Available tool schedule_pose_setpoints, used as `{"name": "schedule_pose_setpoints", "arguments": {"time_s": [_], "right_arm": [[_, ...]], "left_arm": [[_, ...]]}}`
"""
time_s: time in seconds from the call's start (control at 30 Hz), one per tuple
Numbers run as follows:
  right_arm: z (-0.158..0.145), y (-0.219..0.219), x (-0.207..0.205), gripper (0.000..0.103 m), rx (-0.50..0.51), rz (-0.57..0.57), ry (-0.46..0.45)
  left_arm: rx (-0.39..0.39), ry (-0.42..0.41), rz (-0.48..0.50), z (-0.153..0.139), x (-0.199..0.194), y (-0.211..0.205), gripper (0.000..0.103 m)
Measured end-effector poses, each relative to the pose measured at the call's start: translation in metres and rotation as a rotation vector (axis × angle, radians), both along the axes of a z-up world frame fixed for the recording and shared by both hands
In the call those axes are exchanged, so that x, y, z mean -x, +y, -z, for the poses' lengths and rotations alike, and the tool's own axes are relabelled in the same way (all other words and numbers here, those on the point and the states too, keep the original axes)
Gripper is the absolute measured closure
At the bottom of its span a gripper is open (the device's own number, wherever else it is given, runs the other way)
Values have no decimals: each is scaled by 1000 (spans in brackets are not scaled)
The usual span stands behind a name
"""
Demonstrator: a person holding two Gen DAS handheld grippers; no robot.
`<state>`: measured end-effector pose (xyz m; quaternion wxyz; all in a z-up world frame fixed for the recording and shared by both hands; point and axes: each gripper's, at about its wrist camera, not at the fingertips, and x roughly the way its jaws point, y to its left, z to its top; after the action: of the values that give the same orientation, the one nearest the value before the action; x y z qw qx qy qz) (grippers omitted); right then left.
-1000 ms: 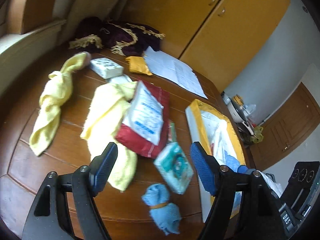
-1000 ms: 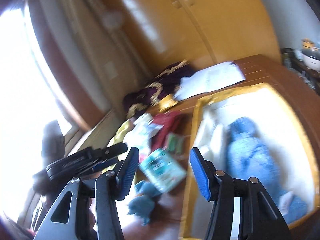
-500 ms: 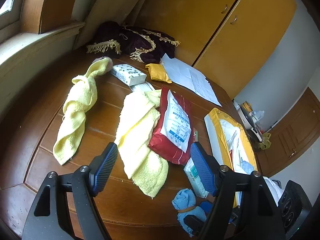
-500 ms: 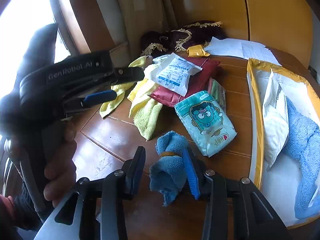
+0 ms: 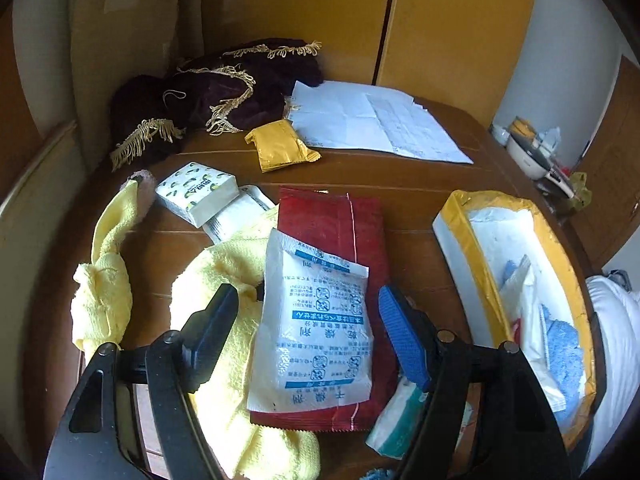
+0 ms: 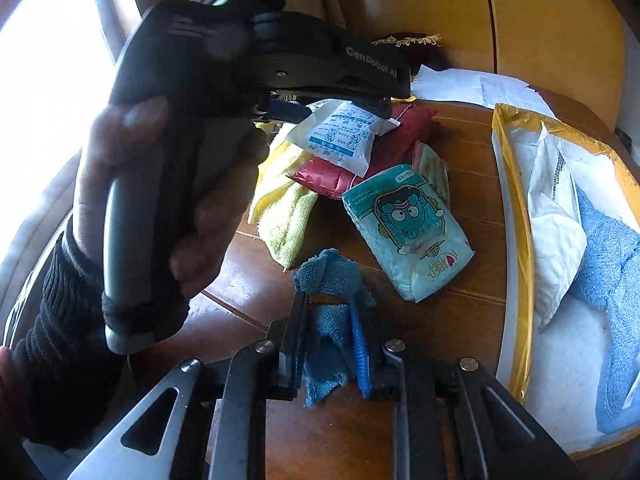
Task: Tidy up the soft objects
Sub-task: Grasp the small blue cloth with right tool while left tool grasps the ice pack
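Right tongs [image 6: 330,344] pinching blue cloth bundle [image 6: 328,280], orange band round its middle, bundle on wooden desk [image 6: 472,280] just short of box. Teal tissue pack [image 6: 408,232] flat on desk just beyond bundle, cartoon face up, a second greenish packet tucked partly under its far edge. Yellow towel [image 6: 286,216] left of pack, crumpled. Red pouch [image 6: 344,168] partly on towel, white sachet [image 6: 342,140] with blue print lying on red pouch. White box [image 6: 516,248] with yellow-taped rim at right, holding white bag [image 6: 554,216] and blue towel [image 6: 612,280]. Left hand [image 6: 160,200] in black sleeve gripping handle of left device, close to lens at left.

Left tongs [image 5: 308,336] spread wide, hovering over white sachet [image 5: 316,324], nothing between fingers. Sachet atop red pouch [image 5: 344,224], yellow towel [image 5: 224,320] under both at left. Corner of teal tissue pack [image 5: 396,420] peeking out by right finger. Second yellow towel [image 5: 104,280], knotted and long, at far left of desk [image 5: 408,184]. Box [image 5: 460,232] at right, blue towel [image 5: 560,344] inside. Farther back: small white tissue box [image 5: 196,192] with green print, gold packet [image 5: 280,144], white papers [image 5: 372,120], dark maroon fringed cloth [image 5: 216,92] at desk's far edge. Yellow cabinet doors [image 5: 440,20] behind.
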<state>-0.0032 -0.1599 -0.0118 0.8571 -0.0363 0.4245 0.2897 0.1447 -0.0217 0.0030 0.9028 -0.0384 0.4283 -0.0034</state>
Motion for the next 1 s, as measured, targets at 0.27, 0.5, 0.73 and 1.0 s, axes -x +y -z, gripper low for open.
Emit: {"name": "schedule_pose_setpoints", "arguments": {"time_s": [0.27, 0.5, 0.73, 1.0], "right_arm": [[0, -7, 7, 82, -30, -3, 0], [-5, -21, 0, 82, -108, 17, 36], [-12, -33, 4, 83, -148, 43, 17], [-29, -63, -2, 83, -286, 95, -26]], "left_arm": [[-24, -30, -1, 9, 14, -5, 48], [18, -31, 23, 8, 20, 0, 48], [20, -37, 36, 7, 27, 1, 57], [157, -49, -9, 8, 48, 19, 67]]}}
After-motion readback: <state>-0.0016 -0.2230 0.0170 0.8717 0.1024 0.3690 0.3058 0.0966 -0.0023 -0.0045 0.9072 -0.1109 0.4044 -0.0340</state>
